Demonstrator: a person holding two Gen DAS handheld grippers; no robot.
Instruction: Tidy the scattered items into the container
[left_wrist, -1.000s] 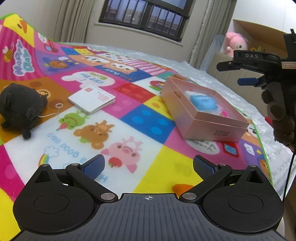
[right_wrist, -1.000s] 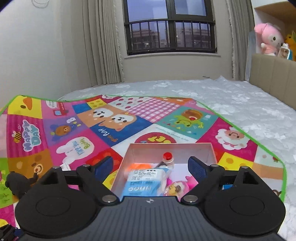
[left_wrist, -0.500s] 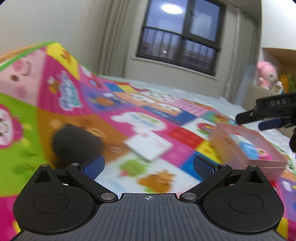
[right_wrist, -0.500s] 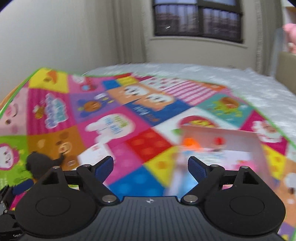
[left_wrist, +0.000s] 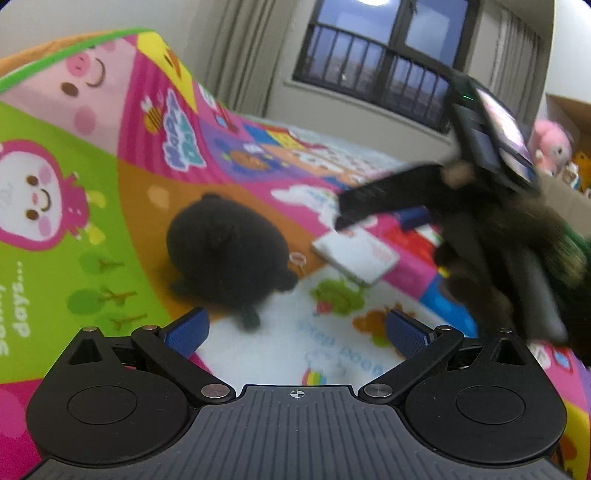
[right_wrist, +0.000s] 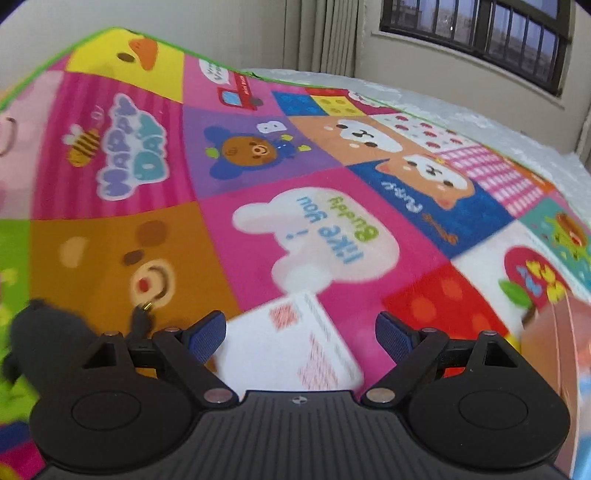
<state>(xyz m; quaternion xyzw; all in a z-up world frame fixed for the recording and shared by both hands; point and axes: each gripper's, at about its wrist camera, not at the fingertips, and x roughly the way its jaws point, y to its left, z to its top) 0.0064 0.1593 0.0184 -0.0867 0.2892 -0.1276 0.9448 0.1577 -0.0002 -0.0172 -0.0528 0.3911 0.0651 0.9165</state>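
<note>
Both grippers have swung away from the pink box toward the loose items. Jaws apart and empty, the right gripper hangs over the white card pack on the play mat; the left gripper, equally apart, faces the black plush toy.

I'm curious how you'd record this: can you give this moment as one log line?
right gripper: open, over white card pack | left gripper: open, empty, facing black plush | pink box: at right edge
</note>
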